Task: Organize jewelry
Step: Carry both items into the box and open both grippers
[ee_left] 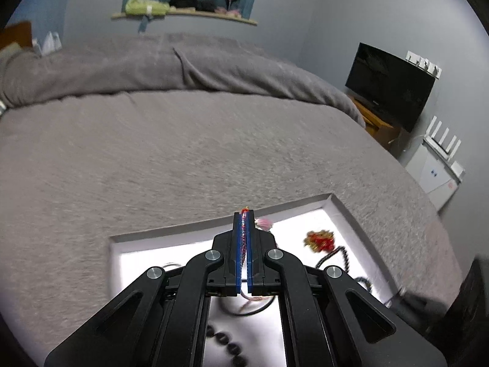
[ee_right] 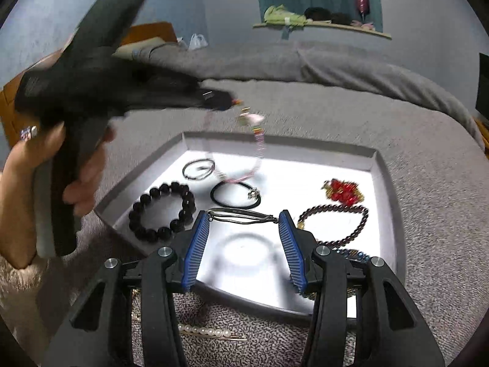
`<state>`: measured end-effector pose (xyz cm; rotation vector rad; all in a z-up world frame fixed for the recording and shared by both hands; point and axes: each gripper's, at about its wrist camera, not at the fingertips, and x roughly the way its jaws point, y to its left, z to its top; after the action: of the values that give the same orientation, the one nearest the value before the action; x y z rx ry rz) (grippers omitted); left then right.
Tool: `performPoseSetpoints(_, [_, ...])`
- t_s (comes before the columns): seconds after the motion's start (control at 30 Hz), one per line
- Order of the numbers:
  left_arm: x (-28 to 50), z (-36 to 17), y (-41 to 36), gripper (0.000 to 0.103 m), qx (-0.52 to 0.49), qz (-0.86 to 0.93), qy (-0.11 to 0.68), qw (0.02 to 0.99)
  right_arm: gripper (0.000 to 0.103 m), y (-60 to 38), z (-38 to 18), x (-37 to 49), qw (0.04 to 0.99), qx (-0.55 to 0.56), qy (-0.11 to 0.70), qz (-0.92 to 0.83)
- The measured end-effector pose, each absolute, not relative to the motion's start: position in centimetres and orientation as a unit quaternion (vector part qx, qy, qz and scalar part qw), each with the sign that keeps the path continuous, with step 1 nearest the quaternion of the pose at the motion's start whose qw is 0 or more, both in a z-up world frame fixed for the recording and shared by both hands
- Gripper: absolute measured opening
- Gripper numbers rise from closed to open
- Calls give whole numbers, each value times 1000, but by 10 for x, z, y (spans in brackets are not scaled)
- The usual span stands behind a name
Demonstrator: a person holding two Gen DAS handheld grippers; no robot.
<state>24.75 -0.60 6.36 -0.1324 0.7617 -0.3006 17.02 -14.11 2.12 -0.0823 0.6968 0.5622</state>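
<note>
On my left wrist view, the left gripper (ee_left: 244, 223) sits at lower centre with its blue pads pressed together on a thin braided bracelet (ee_left: 243, 238), pink and blue strands running up the seam between them, a small pink tassel poking out just right of the tips. Below it lies the white tray (ee_left: 345, 211) on the grey bedspread (ee_left: 183, 159).

In my right wrist view, that same left gripper (ee_right: 232, 102) comes in blurred from the upper left, held by a hand (ee_right: 82, 168), and the braided bracelet (ee_right: 259, 150) dangles from its tip down over the far side of the tray (ee_right: 275, 142).

My right gripper (ee_right: 244, 223) fills the lower centre, jaws standing about half open around a thin dark metal bangle (ee_right: 241, 214); the bangle spans from one pad tip to the other, and I cannot tell for sure whether the pads press on it.

In the tray I see a black bead bracelet (ee_right: 162, 208) at left, two thin black loops (ee_right: 198, 168) (ee_right: 235, 195) in the middle, a red and gold piece (ee_right: 343, 192) at right, and a dark small-bead strand (ee_right: 336, 220) just below it. A pearl hair pin (ee_right: 207, 331) lies on the bedspread (ee_right: 428, 183) at bottom, outside the tray.
</note>
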Motion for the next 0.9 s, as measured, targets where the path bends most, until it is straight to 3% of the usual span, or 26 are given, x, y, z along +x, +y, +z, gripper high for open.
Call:
performPoseSetpoints(0.73, [274, 11, -48, 3, -16, -143, 459, 877, 48, -141, 3, 179, 882, -33, 390, 262])
performPoseSetpoints(0.8, [274, 10, -46, 6, -18, -139, 462, 876, 48, -142, 3, 181, 883, -33, 389, 261])
performPoseSetpoints(0.87, [272, 11, -44, 25, -19, -134, 461, 877, 49, -142, 3, 182, 883, -33, 389, 261])
performPoseSetpoints(0.9, [271, 12, -43, 27, -17, -130, 458, 879, 49, -142, 3, 182, 883, -32, 389, 261])
